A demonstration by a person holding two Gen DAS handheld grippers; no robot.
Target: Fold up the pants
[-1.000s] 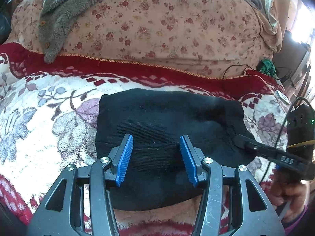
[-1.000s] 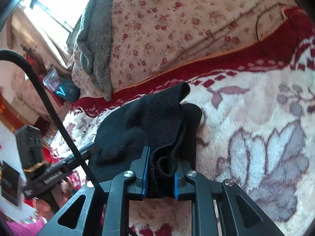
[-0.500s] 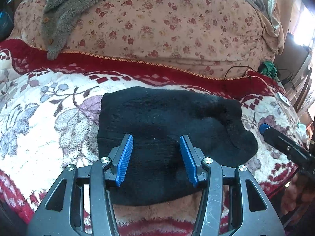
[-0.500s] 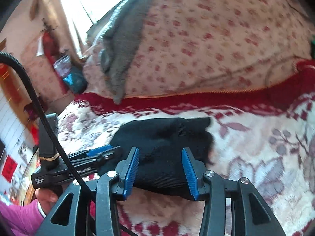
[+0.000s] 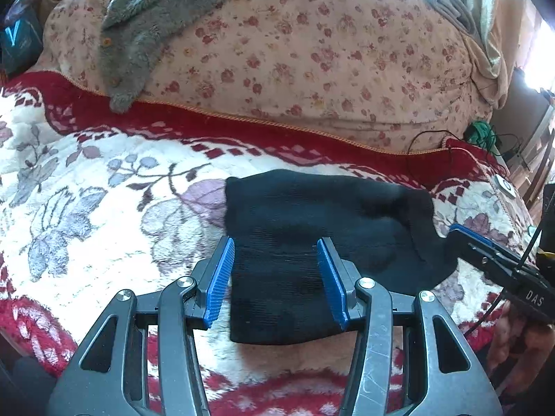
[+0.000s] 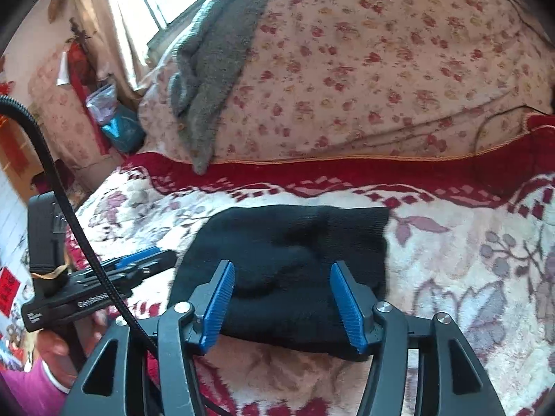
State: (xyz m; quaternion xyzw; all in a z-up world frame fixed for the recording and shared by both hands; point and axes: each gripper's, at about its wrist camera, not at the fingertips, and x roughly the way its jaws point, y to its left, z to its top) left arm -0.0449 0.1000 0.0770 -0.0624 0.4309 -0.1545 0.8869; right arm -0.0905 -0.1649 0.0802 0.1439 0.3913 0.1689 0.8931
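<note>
The black pants [image 5: 312,228] lie folded into a compact rectangle on the floral blanket [image 5: 104,208]. My left gripper [image 5: 275,246] hovers open above their near edge, with its blue pads [image 5: 222,274] clear of the cloth. From the right, the right gripper [image 5: 464,235] shows beside the pants' right end. In the right wrist view the pants [image 6: 288,242] lie flat beyond my right gripper [image 6: 281,267]. Its jaws are opening and nothing is pinched between them. The left gripper [image 6: 152,256] reaches in from the left.
A bulky flowered quilt [image 5: 312,52] rises behind the pants, with a grey fuzzy garment [image 5: 138,34] draped over it. A thin black cable [image 5: 433,138] lies at the quilt's right foot. A person's hand [image 5: 513,339] holds the right gripper's handle.
The right gripper was shut on a raised fold of the pants. It has let go, widened and lifted back, and the fold now lies flat. The left gripper stayed open and drew back a little.
</note>
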